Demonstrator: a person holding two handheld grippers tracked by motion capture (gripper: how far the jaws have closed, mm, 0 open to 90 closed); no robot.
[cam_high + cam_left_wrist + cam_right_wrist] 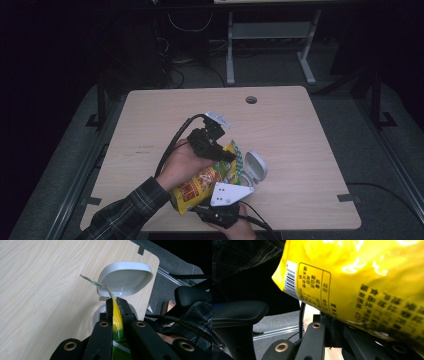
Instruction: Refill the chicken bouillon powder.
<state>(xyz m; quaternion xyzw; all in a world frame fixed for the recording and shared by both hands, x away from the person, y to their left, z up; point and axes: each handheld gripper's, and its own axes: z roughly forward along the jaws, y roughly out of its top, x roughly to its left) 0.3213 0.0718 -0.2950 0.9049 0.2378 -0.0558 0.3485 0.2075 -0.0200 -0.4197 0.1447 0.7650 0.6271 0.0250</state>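
Observation:
A yellow snack bag [197, 187] with red and green print hangs over the table's near side between both grippers. My left gripper [231, 157] is shut on the bag's top seam; in the left gripper view the jaws [116, 301] pinch that thin yellow edge [117, 320] flat. My right gripper [215, 202], under its grey plate, sits at the bag's lower end. In the right gripper view the bag's back panel [367, 277] runs down into the shut jaws [331, 320]. A white container [256, 166] with its hinged lid [125, 280] up stands just right of the bag.
The wooden table [280, 120] has a cable hole [251, 99] near its far edge. A black chair armrest [237, 312] sits close to the table's near edge. A plaid sleeve [125, 210] comes in from the lower left.

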